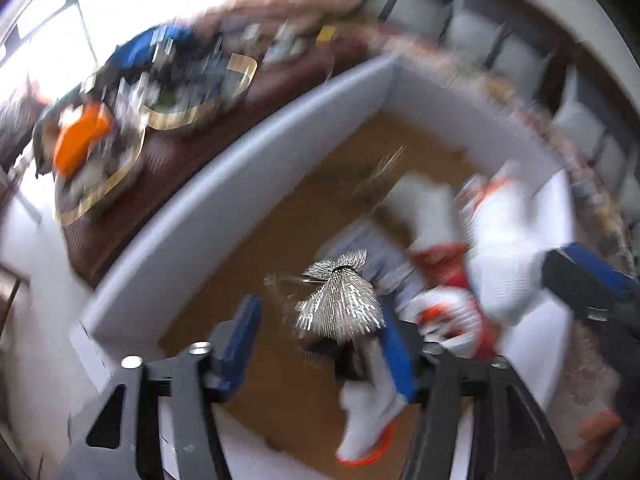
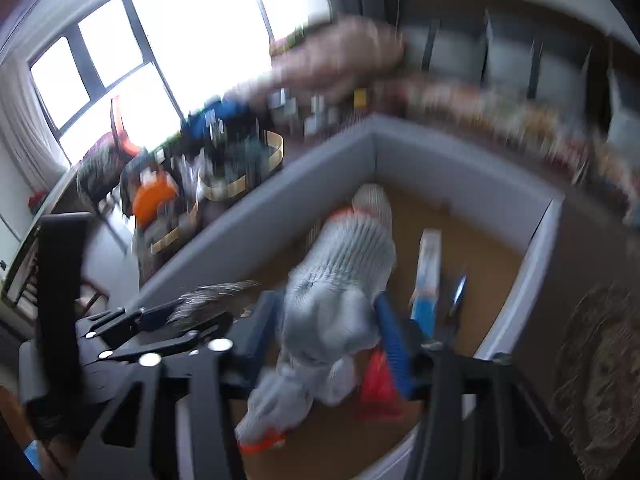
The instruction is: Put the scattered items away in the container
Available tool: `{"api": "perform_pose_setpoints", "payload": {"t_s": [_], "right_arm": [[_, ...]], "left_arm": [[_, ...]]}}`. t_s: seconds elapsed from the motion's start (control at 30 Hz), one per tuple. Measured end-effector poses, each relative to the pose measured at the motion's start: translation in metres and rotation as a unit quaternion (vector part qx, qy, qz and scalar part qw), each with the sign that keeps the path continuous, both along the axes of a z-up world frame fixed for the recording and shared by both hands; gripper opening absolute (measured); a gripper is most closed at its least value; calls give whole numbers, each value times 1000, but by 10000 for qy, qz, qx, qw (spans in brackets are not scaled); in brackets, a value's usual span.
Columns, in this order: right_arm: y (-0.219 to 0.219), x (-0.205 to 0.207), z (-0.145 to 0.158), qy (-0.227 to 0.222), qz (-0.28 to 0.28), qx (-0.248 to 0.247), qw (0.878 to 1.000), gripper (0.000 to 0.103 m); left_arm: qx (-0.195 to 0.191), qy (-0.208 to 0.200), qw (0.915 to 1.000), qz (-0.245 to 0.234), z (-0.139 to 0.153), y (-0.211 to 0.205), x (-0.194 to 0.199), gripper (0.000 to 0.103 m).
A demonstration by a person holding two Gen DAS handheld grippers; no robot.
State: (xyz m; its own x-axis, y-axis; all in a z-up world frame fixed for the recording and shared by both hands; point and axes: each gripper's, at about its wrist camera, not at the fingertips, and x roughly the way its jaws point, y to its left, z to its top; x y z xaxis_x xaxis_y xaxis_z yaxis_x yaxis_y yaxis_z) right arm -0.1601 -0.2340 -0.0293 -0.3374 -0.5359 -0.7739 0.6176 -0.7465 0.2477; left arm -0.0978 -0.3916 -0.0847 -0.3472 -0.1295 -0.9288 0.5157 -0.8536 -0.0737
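A grey-walled box [image 1: 224,184] with a brown floor lies below both grippers. My left gripper [image 1: 320,344] hangs over it with a silvery sequinned fan-shaped piece [image 1: 340,300] between the blue pads. The piece sits against the right finger, and a clear gap separates it from the left pad. My right gripper [image 2: 328,330] stands wide over the box [image 2: 320,156]. A white knitted glove with orange trim [image 2: 340,272] hangs loose between its fingers. The same glove [image 1: 504,248] shows beside the right gripper's finger [image 1: 580,280] in the left wrist view. Both views are blurred.
Inside the box lie a blue-and-white carton [image 2: 428,272], a red packet [image 2: 378,380] and another white, orange-trimmed piece [image 1: 368,420]. Beyond the box a dark table carries gold-rimmed trays [image 1: 120,168] full of clutter, including an orange item [image 2: 154,196]. A patterned rug [image 2: 600,360] lies to the right.
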Motion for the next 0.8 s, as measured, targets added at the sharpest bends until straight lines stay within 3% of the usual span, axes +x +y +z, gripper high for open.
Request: {"api": "perform_pose_setpoints", "payload": {"t_s": [0.1, 0.2, 0.37, 0.43, 0.5, 0.53, 0.57, 0.63, 0.8], "right_arm": [[17, -2, -2, -107, -318, -87, 9994, 62], [25, 0, 4, -347, -499, 176, 9980, 62], [28, 17, 40, -605, -522, 609, 9949, 62], [31, 26, 68, -758, -498, 643, 9938, 62], [34, 34, 100, -812, -428, 644, 9937, 62], [35, 39, 115, -786, -397, 670, 9939, 62], [37, 46, 130, -704, -371, 725, 9942, 62], [40, 58, 156, -574, -314, 819, 9945, 62], [47, 74, 174, -602, -192, 871, 9942, 62]], "left_arm": [[-86, 33, 9999, 100, 4, 4, 17, 61], [-169, 262, 9994, 160, 29, 11, 35, 61], [-320, 414, 9985, 184, 102, 22, 49, 62], [-417, 726, 9964, 96, 143, 27, 58, 63], [-524, 1129, 9922, 70, 181, 32, 72, 73], [-577, 1314, 9896, 76, 196, 35, 80, 91], [-630, 1499, 9867, 81, 211, 38, 88, 103], [-652, 1713, 9829, 144, 231, 43, 101, 103], [-398, 1725, 9840, 179, 241, 44, 114, 103]]}}
